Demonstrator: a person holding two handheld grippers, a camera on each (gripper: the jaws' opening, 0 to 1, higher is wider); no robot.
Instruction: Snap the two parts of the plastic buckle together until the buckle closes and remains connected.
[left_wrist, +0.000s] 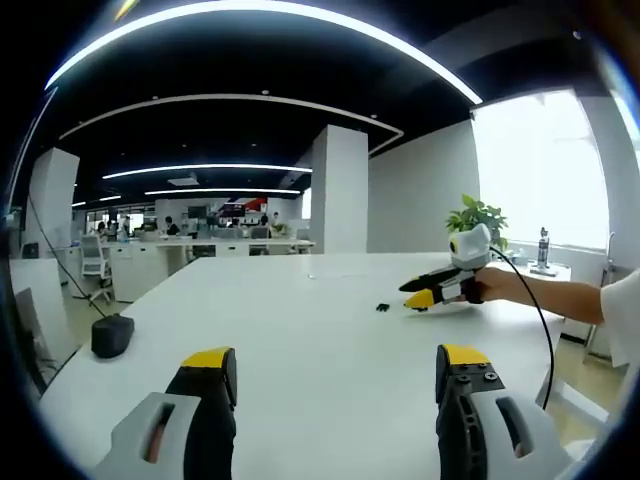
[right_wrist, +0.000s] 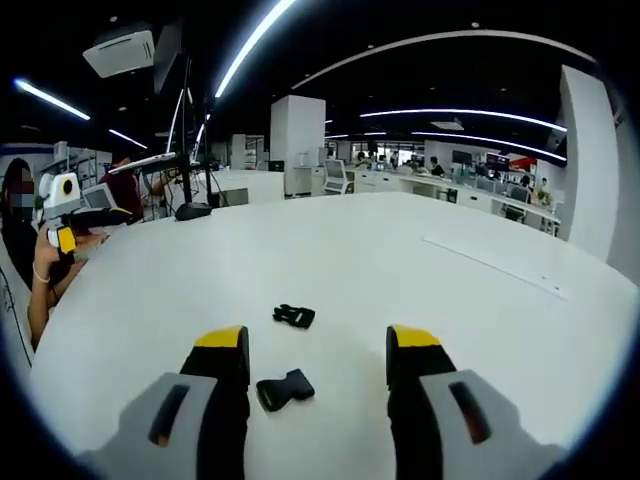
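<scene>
Right gripper (right_wrist: 317, 352), seen in the right gripper view: jaws spread wide, yellow-tipped, gripping nothing, low over the white table (right_wrist: 400, 260). Lay between those jaws, on the tabletop and touching neither, one black buckle part (right_wrist: 284, 389). Just beyond the jaw tips, slightly left of centre, lay the second buckle part (right_wrist: 294, 316), apart from the first and not joined to it. Farther off at the left edge, held up by a person's hand (right_wrist: 62, 252), the left gripper with yellow tips, well apart from both pieces.

Left gripper (left_wrist: 338, 365), seen in the left gripper view: jaws likewise spread wide with bare table (left_wrist: 300, 320) between them, clamped on nothing. To the left on the table, a dark rounded object (left_wrist: 112, 334) with a cable running up from it. Farther across the table, to the right, a small black buckle piece (left_wrist: 383, 306) on the surface, just beside the tips of the right gripper (left_wrist: 420, 297), held by a hand (left_wrist: 495, 285). Behind that, a potted plant (left_wrist: 478, 214) near a bright window; deeper in the room, a white pillar (left_wrist: 339, 188) and desks with seated people.
</scene>
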